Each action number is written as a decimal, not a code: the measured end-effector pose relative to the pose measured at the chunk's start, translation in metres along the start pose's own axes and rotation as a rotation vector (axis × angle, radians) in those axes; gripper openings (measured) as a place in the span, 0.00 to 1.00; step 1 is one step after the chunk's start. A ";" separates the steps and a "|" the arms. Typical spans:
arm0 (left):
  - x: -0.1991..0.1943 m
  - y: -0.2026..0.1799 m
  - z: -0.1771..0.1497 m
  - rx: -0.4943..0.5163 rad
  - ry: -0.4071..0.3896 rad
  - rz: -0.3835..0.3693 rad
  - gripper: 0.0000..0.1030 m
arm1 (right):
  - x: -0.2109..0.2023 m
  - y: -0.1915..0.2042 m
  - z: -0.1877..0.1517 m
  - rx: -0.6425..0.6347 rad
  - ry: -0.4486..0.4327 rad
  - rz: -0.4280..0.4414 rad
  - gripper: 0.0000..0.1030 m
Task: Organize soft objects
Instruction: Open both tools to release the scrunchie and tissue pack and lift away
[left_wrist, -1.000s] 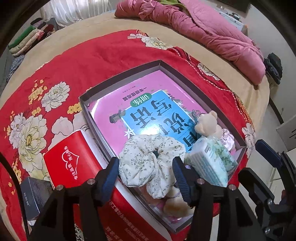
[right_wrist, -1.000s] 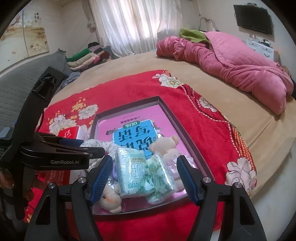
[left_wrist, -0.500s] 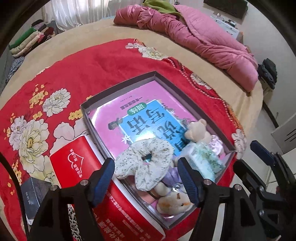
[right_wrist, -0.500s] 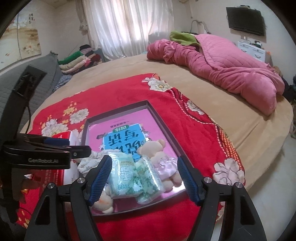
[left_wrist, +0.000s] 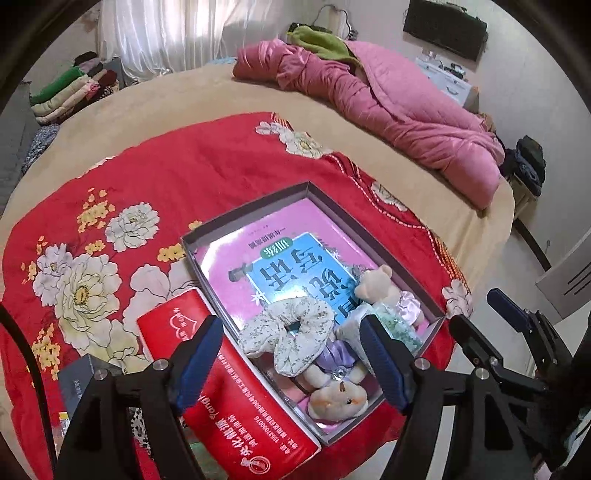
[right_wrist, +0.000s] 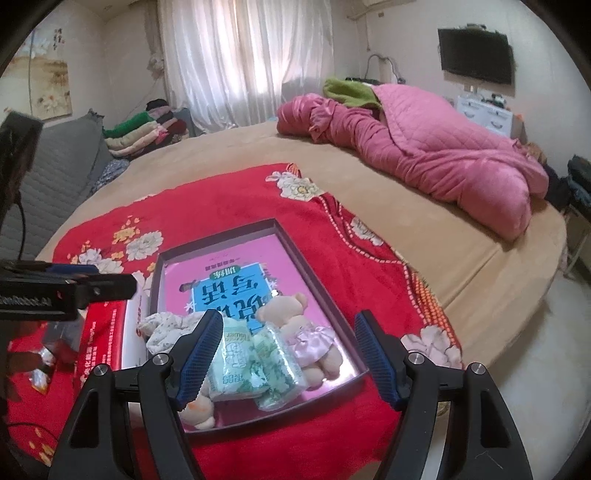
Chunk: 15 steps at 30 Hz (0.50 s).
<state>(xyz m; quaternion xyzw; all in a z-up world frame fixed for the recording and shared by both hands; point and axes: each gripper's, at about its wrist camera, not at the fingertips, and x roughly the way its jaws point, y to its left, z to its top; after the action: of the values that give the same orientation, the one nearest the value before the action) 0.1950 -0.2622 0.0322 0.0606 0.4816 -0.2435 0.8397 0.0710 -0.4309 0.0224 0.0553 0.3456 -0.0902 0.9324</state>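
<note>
Scrunchie (left_wrist: 291, 334) lying in box (left_wrist: 243, 218), lower centre of frame, beside tissue packs (right_wrist: 255, 363). Left gripper (left_wrist: 291, 363) just been opening, wide, nothing gripped. Right gripper (right_wrist: 286, 356) wide, empty.

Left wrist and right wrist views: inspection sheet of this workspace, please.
Surface: bed under red floral blanket.
Job's things: floral scrunchie, tissue packs, two plush bears in grey box over pink book.
Clutter: red carton beside box.
Grippers: left tool just opened, empty above scrunchie; right tool open, empty.
Cables: black cable, left edge.
Surroundings: pink quilt, folded clothes, TV.
</note>
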 end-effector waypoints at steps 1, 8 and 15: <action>-0.002 0.001 -0.001 -0.002 -0.003 -0.001 0.74 | 0.000 0.002 0.000 -0.013 0.001 -0.014 0.75; -0.020 0.007 -0.011 -0.010 -0.027 0.019 0.74 | -0.010 0.012 0.004 -0.035 -0.010 -0.012 0.78; -0.045 0.009 -0.024 0.008 -0.081 0.085 0.75 | -0.028 0.024 0.012 -0.045 -0.038 0.008 0.78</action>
<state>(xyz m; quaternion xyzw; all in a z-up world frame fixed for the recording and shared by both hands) 0.1624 -0.2304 0.0559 0.0744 0.4434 -0.2118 0.8678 0.0628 -0.4057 0.0506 0.0338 0.3295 -0.0796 0.9402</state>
